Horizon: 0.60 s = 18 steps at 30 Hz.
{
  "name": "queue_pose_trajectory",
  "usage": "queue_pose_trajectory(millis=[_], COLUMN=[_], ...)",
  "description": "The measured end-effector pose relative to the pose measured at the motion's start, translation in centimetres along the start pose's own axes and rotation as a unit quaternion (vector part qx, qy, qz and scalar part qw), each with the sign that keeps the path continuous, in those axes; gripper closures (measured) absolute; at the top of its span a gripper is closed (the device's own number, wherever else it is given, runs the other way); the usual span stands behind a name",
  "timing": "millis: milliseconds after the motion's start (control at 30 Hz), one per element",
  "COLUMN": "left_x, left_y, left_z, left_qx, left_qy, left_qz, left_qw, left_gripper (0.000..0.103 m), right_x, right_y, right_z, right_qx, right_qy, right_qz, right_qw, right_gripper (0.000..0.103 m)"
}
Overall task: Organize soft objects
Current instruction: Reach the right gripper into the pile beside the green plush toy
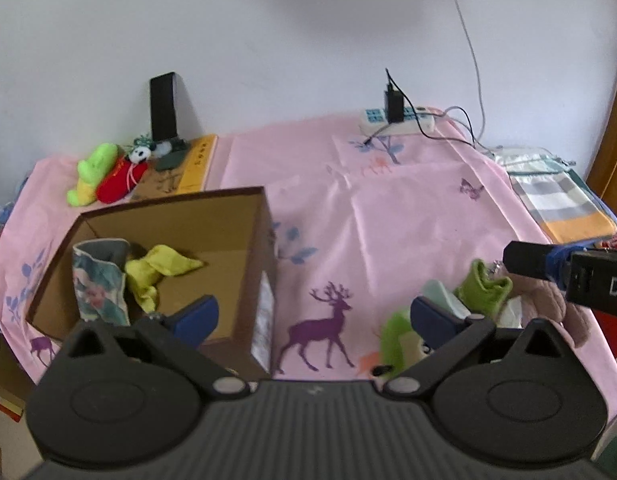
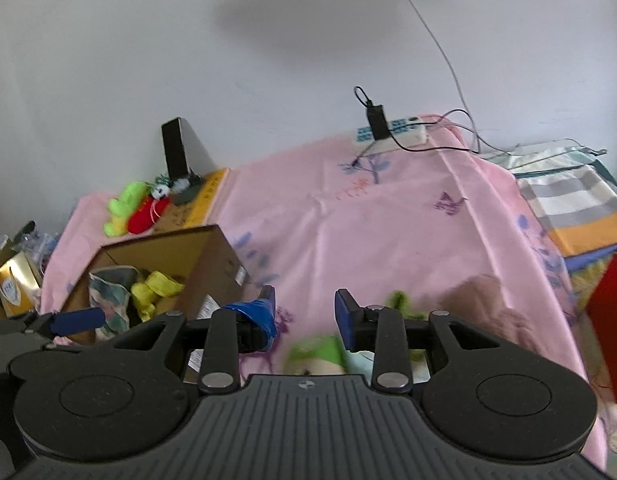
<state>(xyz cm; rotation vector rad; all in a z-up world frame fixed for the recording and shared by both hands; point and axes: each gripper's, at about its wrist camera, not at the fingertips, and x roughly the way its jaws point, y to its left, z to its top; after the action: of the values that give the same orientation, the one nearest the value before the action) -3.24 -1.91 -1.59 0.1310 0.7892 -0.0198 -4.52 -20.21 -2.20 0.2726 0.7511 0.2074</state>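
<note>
Item: open brown cardboard box (image 1: 244,216), standing on the left of the pink printed cloth surface (image 1: 408,208). Contents: one floral-print fabric piece (image 1: 98,284), propped upright against the near-left wall, and one yellow soft cloth (image 1: 160,270), crumpled beside it, long axis running roughly from the box's near-left toward its far-right. Judged sorted.

Item: loose heap at the near right of the surface, well apart from the box. Comprises a green plush toy (image 1: 484,288), a light-green and white plush (image 1: 398,340) and a pinkish-brown plush animal (image 2: 488,304). No clear long axis; the heap is partly hidden and blurred. Judged still to be sorted.

Item: lime-green plush (image 1: 94,172) with a red plush (image 1: 120,184) and a small panda toy (image 1: 140,155), at the far left by the wall, long axes slanting from near-left to far-right. Whether these belong to the task cannot be told.

Item: left gripper (image 1: 314,314), fully spread, empty, above the box's near-right corner.

Item: right gripper (image 2: 304,316), narrowly parted, nothing between the pads, above the heap.

Progress: partial; judged under halfway.
</note>
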Motion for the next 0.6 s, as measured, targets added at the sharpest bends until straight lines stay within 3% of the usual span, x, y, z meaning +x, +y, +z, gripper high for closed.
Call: queue_pose_trajectory(millis=[233, 600], left_x=[0.6, 2.9], left_y=[-3.0, -4.1], left_z=[-0.8, -1.6], left_qx=[0.016, 0.038], left_qy=[0.016, 0.055], left_qz=[0.004, 0.003], left_qw=[0.9997, 0.9978], left_gripper=[0.001, 0.001], right_x=[-0.6, -0.3], right_y=[-2.8, -5.3], right_z=[-1.5, -3.0], right_qx=[0.024, 0.076], right_qy=[0.018, 0.043], right_qz=[-0.005, -0.008], right_qw=[1.000, 0.996], right_gripper=[0.086, 0.085])
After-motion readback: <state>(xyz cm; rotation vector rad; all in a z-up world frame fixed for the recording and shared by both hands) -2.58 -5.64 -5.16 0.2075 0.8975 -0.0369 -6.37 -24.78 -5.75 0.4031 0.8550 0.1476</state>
